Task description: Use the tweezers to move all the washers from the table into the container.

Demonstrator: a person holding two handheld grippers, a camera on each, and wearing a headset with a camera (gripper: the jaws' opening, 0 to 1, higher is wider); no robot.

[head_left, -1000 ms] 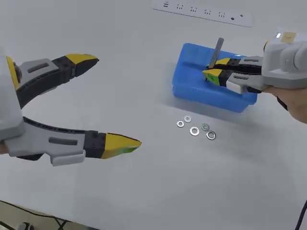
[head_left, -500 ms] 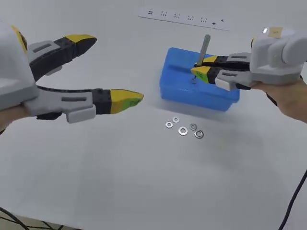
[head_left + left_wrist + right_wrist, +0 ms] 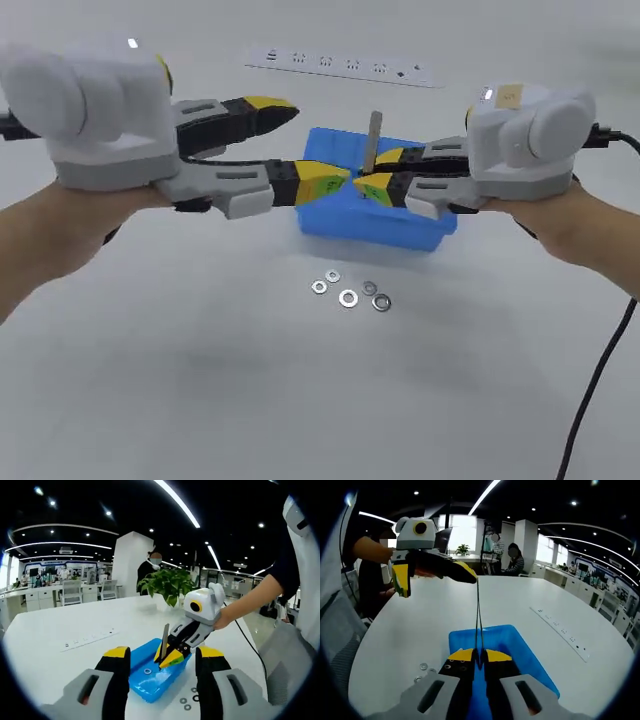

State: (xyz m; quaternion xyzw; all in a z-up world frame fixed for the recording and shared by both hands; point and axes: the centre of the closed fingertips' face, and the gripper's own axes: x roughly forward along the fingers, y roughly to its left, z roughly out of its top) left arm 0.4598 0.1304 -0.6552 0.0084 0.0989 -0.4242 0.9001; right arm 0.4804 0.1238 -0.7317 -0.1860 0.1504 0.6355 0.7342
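Observation:
Several small metal washers (image 3: pixel 348 292) lie together on the white table in front of the blue container (image 3: pixel 335 222). My right gripper (image 3: pixel 375 186) hovers over the container, shut on the grey tweezers (image 3: pixel 374 140), which stick upward out of its jaws. The left gripper (image 3: pixel 305 145) is open, its lower yellow tip close to the right gripper's tips. In the left gripper view, one washer (image 3: pixel 147 671) lies inside the container (image 3: pixel 150 685), and the tweezers (image 3: pixel 164 639) rise between my open jaws. The right gripper view looks along the tweezers (image 3: pixel 478 612) at the left gripper (image 3: pixel 437 582).
A white power strip (image 3: pixel 340 65) lies on the table behind the container. A black cable (image 3: pixel 590 390) trails down from the right gripper. The table is wide and white all round the washers. People and a potted plant (image 3: pixel 165 582) stand far behind.
My left gripper has swung up and to the right, from the near left to just beside the right gripper's tips over the container. The right gripper still holds the tweezers.

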